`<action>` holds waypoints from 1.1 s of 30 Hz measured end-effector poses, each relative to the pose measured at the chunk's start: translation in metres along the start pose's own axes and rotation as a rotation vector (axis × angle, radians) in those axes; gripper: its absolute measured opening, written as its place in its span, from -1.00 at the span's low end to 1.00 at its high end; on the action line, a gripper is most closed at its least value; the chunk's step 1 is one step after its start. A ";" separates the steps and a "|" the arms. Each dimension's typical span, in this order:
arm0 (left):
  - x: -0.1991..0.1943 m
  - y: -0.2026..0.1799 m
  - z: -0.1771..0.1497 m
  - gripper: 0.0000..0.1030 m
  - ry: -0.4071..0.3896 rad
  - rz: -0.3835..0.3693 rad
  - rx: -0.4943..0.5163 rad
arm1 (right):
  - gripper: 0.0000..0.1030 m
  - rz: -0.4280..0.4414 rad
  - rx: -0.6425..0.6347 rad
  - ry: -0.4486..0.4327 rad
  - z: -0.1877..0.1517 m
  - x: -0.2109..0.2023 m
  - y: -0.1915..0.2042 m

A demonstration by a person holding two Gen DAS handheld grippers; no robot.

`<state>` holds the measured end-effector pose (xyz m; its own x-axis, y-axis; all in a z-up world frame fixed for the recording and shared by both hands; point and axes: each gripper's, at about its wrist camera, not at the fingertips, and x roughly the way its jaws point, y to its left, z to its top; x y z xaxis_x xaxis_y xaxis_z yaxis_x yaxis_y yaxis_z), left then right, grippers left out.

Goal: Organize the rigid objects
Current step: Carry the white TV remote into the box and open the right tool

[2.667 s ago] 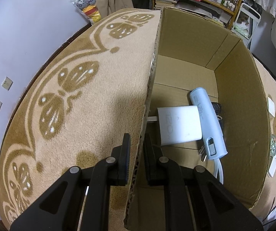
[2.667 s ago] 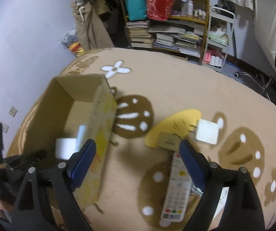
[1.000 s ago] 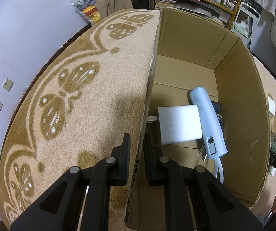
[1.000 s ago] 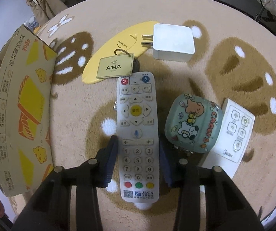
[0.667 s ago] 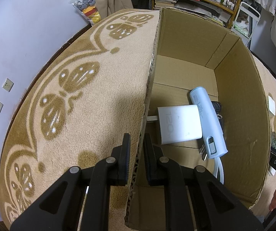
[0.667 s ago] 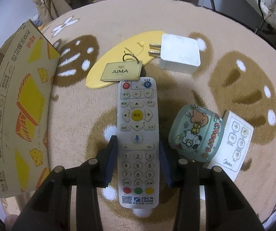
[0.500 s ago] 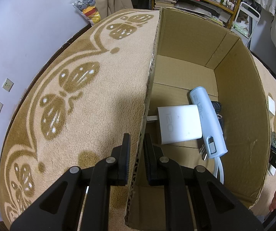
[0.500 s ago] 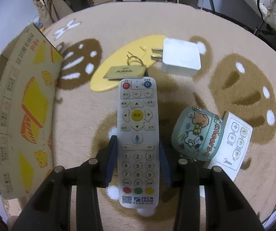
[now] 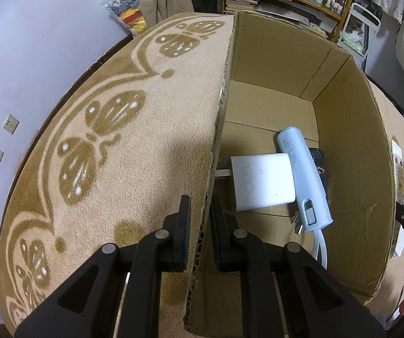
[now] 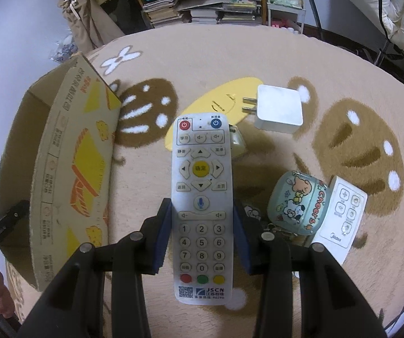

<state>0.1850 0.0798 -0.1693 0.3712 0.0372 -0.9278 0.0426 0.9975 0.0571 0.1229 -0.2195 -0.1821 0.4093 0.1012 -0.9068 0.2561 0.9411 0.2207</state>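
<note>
Left hand-held gripper: closed narrowly on the near wall of the cardboard box, one finger outside over the carpet, one inside the box.
Right hand-held gripper: clamped on the grey-white TV remote; the blue pads are pressed against its two long edges at the number keys.
TV remote: one is counted, held face up and lengthwise along the fingers, its red and blue power buttons at the far end; whether it is clear of the carpet cannot be told.
Cardboard box: one, open at the top, seen left of the remote in the right wrist view, with yellow and orange print on its outer wall.
Box contents: three things are made out, namely one white charger block marked 120, one light blue cylindrical power bank with a white cable, lying against the charger's right side, and one dark object mostly hidden behind the power bank.
On the carpet, outside the box: one white plug adapter with two prongs, one yellow oval card, one small cartoon-printed case, and one white flat remote touching that case on its right.
Partly covered: a small pale item is seen just beside the TV remote's far right edge; what it is cannot be told.
</note>
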 end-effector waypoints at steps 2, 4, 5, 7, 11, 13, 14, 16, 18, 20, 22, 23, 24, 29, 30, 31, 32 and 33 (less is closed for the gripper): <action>0.000 0.000 0.000 -0.75 0.000 -0.001 -0.001 | -0.15 0.006 -0.010 -0.009 0.003 -0.004 0.004; 0.000 0.000 0.000 -0.75 0.000 0.000 0.001 | -0.15 0.017 -0.022 -0.021 0.007 -0.009 0.009; 0.000 0.000 0.000 -0.75 0.000 0.001 0.001 | -0.15 0.021 -0.030 -0.028 0.008 -0.011 0.011; 0.000 0.000 0.000 -0.75 0.000 0.001 0.001 | -0.15 0.030 -0.050 -0.042 0.013 -0.017 0.020; 0.000 -0.002 -0.001 -0.75 -0.002 0.002 0.006 | -0.15 0.053 -0.090 -0.077 0.023 -0.030 0.038; 0.000 -0.003 -0.001 -0.75 -0.002 0.002 0.008 | -0.15 0.067 -0.101 -0.094 0.030 -0.036 0.046; 0.000 -0.003 -0.002 -0.75 -0.002 0.002 0.008 | -0.15 0.076 -0.103 -0.100 0.032 -0.039 0.050; 0.000 -0.003 -0.002 -0.75 -0.002 0.001 0.006 | -0.15 0.094 -0.104 -0.112 0.038 -0.043 0.059; 0.000 -0.003 -0.001 -0.75 -0.001 0.002 0.007 | -0.15 0.114 -0.103 -0.123 0.043 -0.046 0.066; 0.000 -0.003 -0.002 -0.75 -0.002 0.002 0.007 | -0.15 0.135 -0.102 -0.131 0.048 -0.049 0.074; 0.000 -0.003 -0.002 -0.75 -0.003 0.004 0.009 | -0.15 0.159 -0.106 -0.142 0.053 -0.052 0.083; 0.000 -0.003 -0.001 -0.75 -0.002 0.003 0.009 | -0.15 0.169 -0.108 -0.145 0.054 -0.053 0.087; 0.000 -0.003 -0.001 -0.75 -0.002 0.002 0.008 | -0.15 0.184 -0.108 -0.148 0.056 -0.054 0.092; 0.000 -0.003 -0.001 -0.75 -0.003 0.003 0.009 | -0.15 0.241 -0.128 -0.154 0.058 -0.053 0.114; -0.001 -0.003 -0.002 -0.75 -0.003 0.003 0.010 | -0.15 0.248 -0.137 -0.153 0.058 -0.051 0.120; -0.001 -0.003 -0.001 -0.75 -0.003 0.003 0.010 | -0.15 0.255 -0.145 -0.151 0.059 -0.049 0.124; -0.001 -0.003 -0.001 -0.75 -0.003 0.003 0.010 | -0.15 0.259 -0.152 -0.147 0.058 -0.046 0.127; -0.001 -0.003 -0.001 -0.75 -0.003 0.003 0.010 | -0.15 0.261 -0.159 -0.141 0.058 -0.043 0.131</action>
<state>0.1834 0.0766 -0.1694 0.3740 0.0400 -0.9265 0.0511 0.9967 0.0636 0.1900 -0.1191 -0.0932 0.5630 0.3106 -0.7658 -0.0090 0.9289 0.3701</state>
